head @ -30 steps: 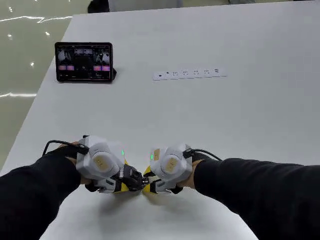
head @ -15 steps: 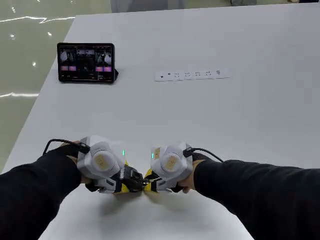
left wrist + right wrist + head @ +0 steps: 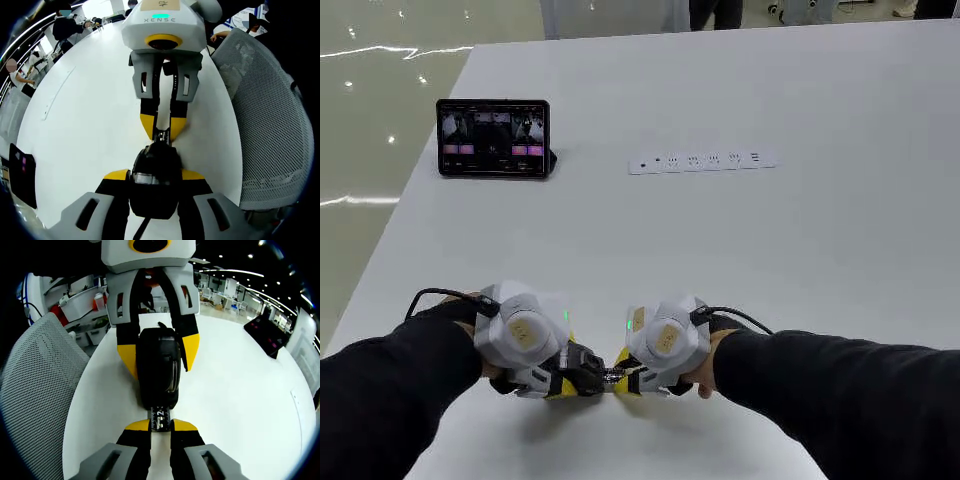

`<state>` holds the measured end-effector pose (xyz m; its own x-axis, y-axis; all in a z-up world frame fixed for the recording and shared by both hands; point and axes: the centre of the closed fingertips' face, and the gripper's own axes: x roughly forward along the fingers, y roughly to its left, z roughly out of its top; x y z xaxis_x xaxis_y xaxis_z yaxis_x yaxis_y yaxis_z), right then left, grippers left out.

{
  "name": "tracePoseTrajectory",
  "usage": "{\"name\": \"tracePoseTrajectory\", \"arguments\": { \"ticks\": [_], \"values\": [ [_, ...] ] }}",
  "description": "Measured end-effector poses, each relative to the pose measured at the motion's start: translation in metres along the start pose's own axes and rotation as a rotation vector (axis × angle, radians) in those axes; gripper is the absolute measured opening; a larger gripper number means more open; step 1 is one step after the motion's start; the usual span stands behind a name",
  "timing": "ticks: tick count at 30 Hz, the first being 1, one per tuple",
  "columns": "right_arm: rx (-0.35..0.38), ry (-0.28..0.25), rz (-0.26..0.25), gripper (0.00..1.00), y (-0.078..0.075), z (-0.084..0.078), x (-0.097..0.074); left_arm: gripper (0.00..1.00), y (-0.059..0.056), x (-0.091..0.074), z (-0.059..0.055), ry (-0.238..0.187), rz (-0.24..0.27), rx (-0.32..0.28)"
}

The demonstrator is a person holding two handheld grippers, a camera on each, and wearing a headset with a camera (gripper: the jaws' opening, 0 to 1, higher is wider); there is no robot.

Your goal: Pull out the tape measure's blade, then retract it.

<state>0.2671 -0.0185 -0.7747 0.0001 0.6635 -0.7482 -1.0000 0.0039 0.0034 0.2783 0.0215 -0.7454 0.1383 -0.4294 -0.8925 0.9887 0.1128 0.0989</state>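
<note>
While we look down in the head view, left gripper (image 3: 578, 372) and right gripper (image 3: 623, 381) face tip to tip at six o'clock on the table (image 3: 720, 260). Left gripper view: our jaws clamp the tape measure (image 3: 155, 175) at six o'clock. Right gripper view: our jaws pinch its blade (image 3: 160, 418) at six o'clock.

- The worktop (image 3: 770, 260) in front of me is a wide, plain white surface; its left edge runs along a glossy floor (image 3: 360, 120).
- A dark tablet (image 3: 493, 137) stands propped near that left edge, on the far side, its lit screen facing me.
- A white power strip (image 3: 702, 161) lies flat to the tablet's right, well apart from it.
</note>
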Motion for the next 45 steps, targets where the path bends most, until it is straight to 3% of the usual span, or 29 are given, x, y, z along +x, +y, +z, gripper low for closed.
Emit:
{"name": "tracePoseTrajectory", "arguments": {
  "ticks": [45],
  "values": [
    [0.022, 0.050, 0.006, 0.11, -0.001, -0.018, -0.013, 0.31, 0.001, 0.002, 0.000, -0.014, 0.008, -0.011]
  ]
}}
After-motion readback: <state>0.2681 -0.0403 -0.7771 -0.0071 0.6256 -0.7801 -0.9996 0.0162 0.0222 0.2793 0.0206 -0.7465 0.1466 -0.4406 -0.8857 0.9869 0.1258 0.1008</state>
